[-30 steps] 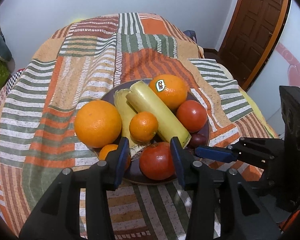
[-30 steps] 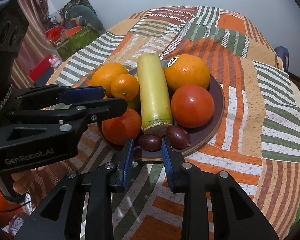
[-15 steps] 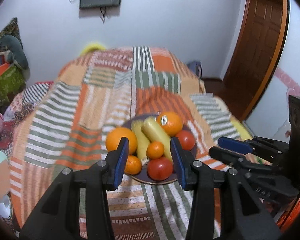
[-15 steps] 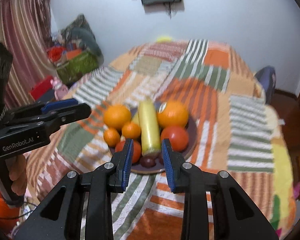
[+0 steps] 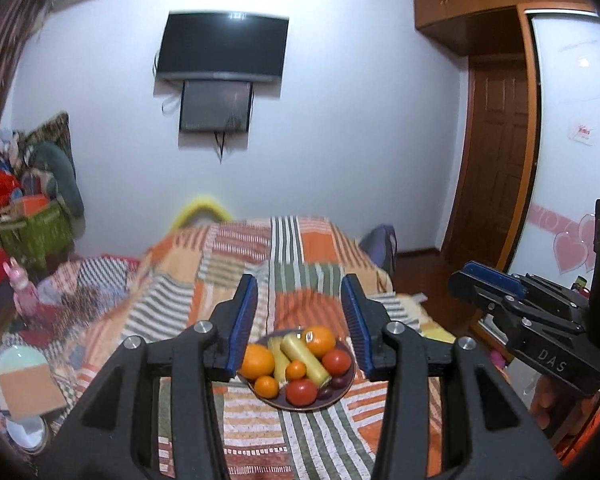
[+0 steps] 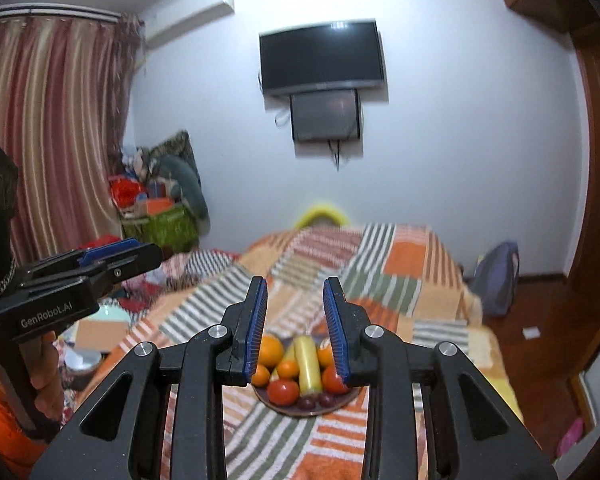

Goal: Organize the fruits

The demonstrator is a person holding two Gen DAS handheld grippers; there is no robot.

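Observation:
A dark plate (image 5: 342, 394) sits on the striped bedspread (image 5: 236, 268) and holds oranges (image 5: 257, 360), red tomatoes (image 5: 301, 392), long yellow fruits (image 5: 303, 360) and small dark plums (image 5: 332, 383). The plate (image 6: 296, 410) also shows in the right wrist view. My left gripper (image 5: 299, 320) is open and empty, held high and far back from the plate. My right gripper (image 6: 296, 322) is open and empty, also far back. Each gripper shows in the other's view: the right one (image 5: 492, 280) at the right, the left one (image 6: 116, 254) at the left.
A television (image 5: 222, 46) hangs on the far wall. A wooden door (image 5: 496, 168) stands at the right. Piled toys and a green basket (image 6: 160, 224) sit at the left by a striped curtain (image 6: 48, 132). A bag (image 6: 498, 280) lies beside the bed.
Both grippers have pulled up and far back from the plate, so the fruits look small and the whole room shows. Both stay open and empty.

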